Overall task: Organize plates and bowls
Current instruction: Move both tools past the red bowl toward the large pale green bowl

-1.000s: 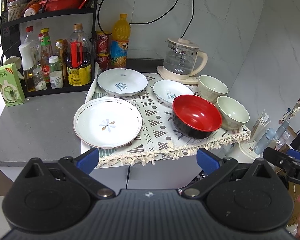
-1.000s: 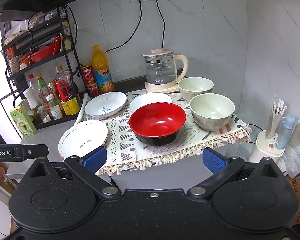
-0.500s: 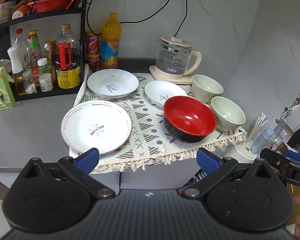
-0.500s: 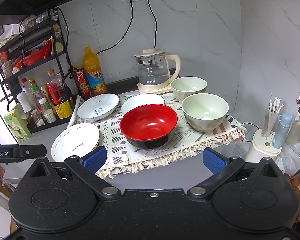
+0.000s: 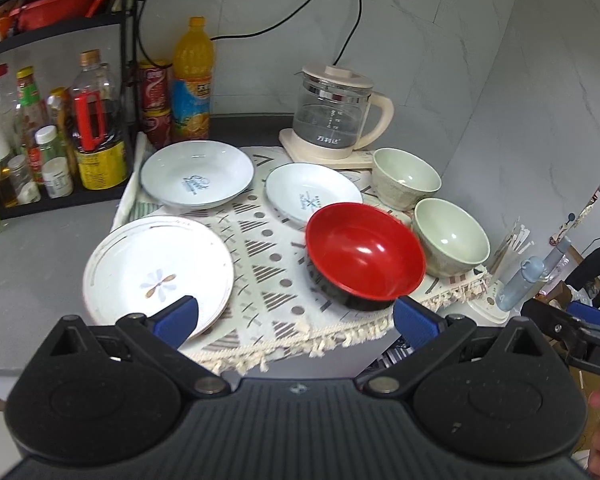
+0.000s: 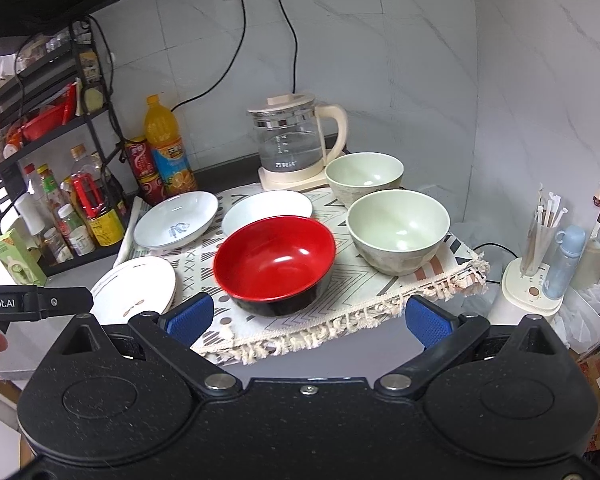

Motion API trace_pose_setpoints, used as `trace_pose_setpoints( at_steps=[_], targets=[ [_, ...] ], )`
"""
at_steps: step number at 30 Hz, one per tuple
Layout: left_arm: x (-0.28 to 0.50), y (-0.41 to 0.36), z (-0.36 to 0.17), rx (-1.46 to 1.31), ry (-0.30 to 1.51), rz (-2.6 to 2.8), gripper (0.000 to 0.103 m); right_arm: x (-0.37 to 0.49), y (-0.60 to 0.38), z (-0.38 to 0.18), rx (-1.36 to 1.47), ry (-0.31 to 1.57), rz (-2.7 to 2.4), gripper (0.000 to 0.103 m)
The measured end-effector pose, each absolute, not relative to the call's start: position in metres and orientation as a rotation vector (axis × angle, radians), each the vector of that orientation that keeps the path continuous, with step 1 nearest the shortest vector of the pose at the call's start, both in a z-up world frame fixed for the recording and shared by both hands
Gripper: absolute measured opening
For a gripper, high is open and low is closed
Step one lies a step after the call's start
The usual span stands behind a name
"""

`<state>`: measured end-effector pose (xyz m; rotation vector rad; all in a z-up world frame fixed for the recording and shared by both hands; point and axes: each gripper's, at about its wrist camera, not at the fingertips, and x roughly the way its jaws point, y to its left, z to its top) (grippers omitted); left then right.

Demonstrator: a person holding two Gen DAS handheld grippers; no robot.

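On a patterned mat lie a large flat plate with a flower mark, a deep white plate behind it and a smaller white plate. A red bowl stands at the front, with two pale green bowls to its right. My left gripper is open, its blue left fingertip over the flower plate's near rim. My right gripper is open just in front of the red bowl. Neither holds anything.
A glass kettle sits at the back by the wall. Bottles and cans crowd a black rack at the left. Right of the counter edge stand a straw holder and a blue bottle. Grey counter lies left of the mat.
Both grippers have moved forward toward the counter, so the dishes look larger and nearer. The left view has swung a little leftward. No dish has moved.
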<state>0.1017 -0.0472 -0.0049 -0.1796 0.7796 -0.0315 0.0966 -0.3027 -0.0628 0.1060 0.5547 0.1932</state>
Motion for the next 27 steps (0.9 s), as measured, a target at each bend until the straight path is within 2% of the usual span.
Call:
trace_pose_setpoints(
  at_steps=[27],
  targets=[
    [0.255,-0.111,-0.017,-0.104,0.826,-0.222,0.102,0.202,-0.349,-0.074,0.175,0.632,0.026,0.103]
  ],
)
